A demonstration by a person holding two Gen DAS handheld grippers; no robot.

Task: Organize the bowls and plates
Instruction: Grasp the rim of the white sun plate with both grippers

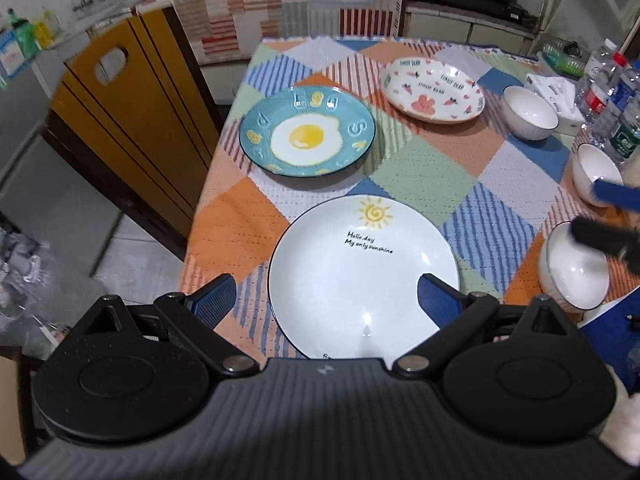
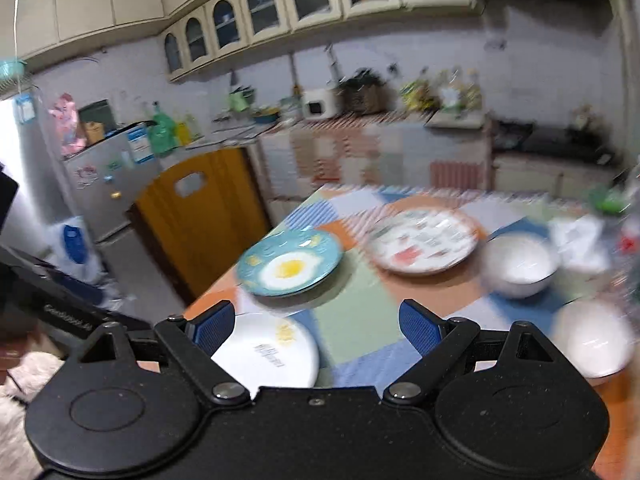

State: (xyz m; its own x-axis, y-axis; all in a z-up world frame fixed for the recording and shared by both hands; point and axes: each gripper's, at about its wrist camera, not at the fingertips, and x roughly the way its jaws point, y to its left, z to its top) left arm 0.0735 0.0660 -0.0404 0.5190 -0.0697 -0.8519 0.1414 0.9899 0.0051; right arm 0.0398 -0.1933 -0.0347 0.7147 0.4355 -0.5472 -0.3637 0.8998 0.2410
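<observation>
Patchwork-clothed table (image 1: 424,184) bears plates (image 1: 308,132) and bowls (image 1: 528,114).

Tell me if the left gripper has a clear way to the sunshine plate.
Probably yes. The left gripper is open and hangs just above the sunshine plate, which lies alone with nothing on it. The egg plate sits farther back, apart from it.

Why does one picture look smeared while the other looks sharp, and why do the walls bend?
Right wrist view: motion blur smears the pink-patterned plate and white bowls. Left wrist view: sharp, with lamp glare on the sunshine plate. Both views: the fisheye lens curves the straight edges.
</observation>
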